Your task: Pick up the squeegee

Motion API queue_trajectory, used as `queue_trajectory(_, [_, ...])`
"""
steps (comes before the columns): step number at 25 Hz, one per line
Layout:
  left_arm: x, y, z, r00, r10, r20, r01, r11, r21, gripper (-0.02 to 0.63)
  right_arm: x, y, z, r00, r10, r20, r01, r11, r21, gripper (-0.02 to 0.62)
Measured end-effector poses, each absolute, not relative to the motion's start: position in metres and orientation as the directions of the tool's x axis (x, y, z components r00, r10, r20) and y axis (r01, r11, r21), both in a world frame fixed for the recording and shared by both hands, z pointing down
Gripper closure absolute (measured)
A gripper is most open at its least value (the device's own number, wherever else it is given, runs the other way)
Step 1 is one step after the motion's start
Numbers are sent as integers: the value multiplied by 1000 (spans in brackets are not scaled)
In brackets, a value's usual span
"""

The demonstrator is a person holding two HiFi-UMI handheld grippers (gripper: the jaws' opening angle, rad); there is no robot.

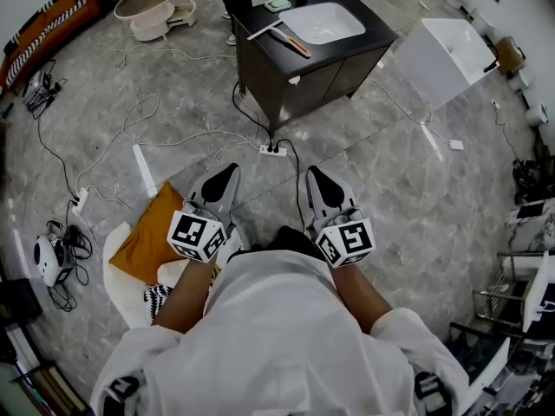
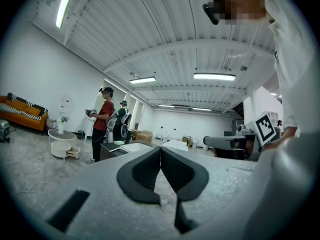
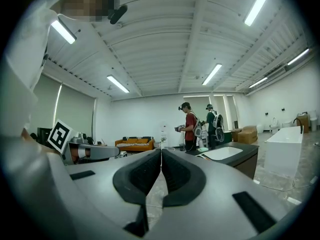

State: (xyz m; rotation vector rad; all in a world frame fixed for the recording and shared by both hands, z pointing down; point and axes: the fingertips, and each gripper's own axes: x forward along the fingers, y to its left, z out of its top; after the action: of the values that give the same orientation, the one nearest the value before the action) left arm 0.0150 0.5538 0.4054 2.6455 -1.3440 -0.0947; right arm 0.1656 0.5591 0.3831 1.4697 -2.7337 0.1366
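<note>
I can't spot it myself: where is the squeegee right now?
In the head view the squeegee lies on the dark counter up top, just left of the white basin.

The squeegee lay on the cabinet's worktop, just left of the sink basin. A power strip lay on the floor before the cabinet. A bathtub stood to the cabinet's right. A round side table and a sofa stood far left.

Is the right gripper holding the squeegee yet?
No: the squeegee lies on the counter across the room, and the right gripper is shut on nothing.
</note>
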Motion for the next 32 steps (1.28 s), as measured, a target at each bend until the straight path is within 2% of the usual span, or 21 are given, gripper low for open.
queue_trajectory(11, [20,489,404,606,-794,52,-788,-590,174,591,169,488,393,-556,-828,73,-829,546,-123,580])
queue_trajectory(23, [36,345,370,547,-837,22,-824,-534,188,591,181,331,358,-632,-774,26,-771,625,-124,580])
queue_trajectory(32, [22,271,383,494,-866,76,-858,-472,201,591,180,239,365,-656,-755,7,-746,647,-157,580])
